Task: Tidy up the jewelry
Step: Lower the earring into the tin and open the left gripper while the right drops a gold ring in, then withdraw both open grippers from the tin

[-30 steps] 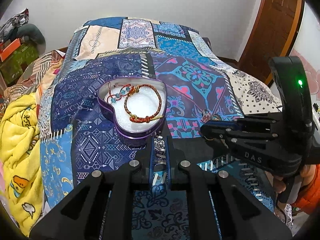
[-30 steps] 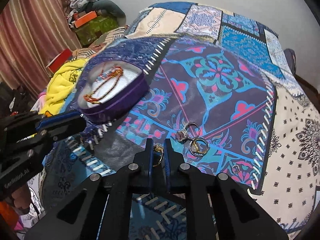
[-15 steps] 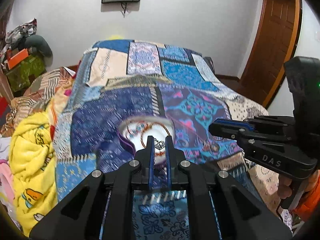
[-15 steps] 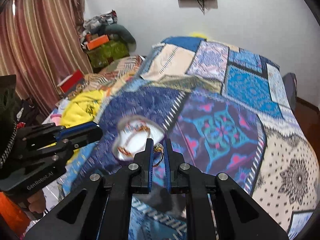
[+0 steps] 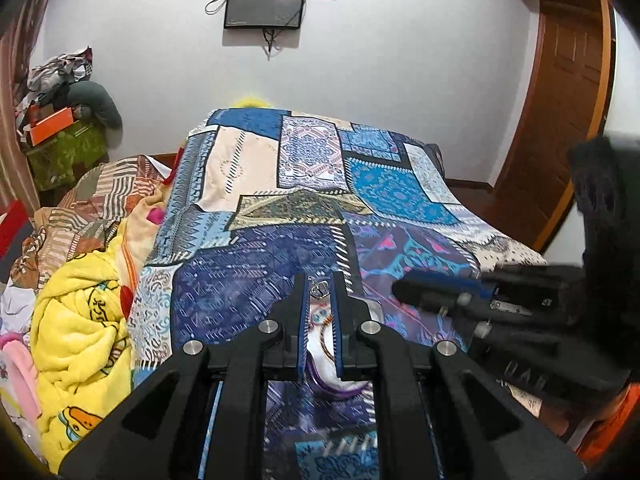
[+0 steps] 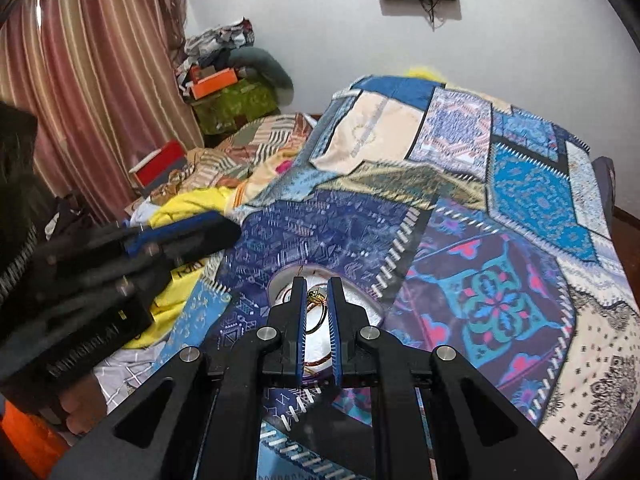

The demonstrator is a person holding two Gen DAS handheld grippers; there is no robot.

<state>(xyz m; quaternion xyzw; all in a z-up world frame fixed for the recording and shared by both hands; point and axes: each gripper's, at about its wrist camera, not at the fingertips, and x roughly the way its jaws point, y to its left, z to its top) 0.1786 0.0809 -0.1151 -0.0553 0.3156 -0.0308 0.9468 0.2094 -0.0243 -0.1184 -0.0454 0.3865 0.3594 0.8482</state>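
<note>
Having risen off the bed, the left gripper (image 5: 320,289) pinches a silver ring (image 5: 319,290), the right gripper (image 6: 317,295) a gold ring (image 6: 314,297). Both now hover over the heart-shaped tin (image 6: 280,284) at 6 o'clock, so dropping comes next.

So there's a small silver ring (image 5: 320,290) pinched up between the left gripper's blue pads, just above centre frame, and a thin gold ring (image 6: 316,307) with a little knot on top hanging the same way in the right wrist view. Behind and below both sits the purple-walled tin (image 6: 280,283) with its white lining, low centre on the patchwork bedspread, a red-orange bracelet (image 6: 320,363) lying inside.
</note>
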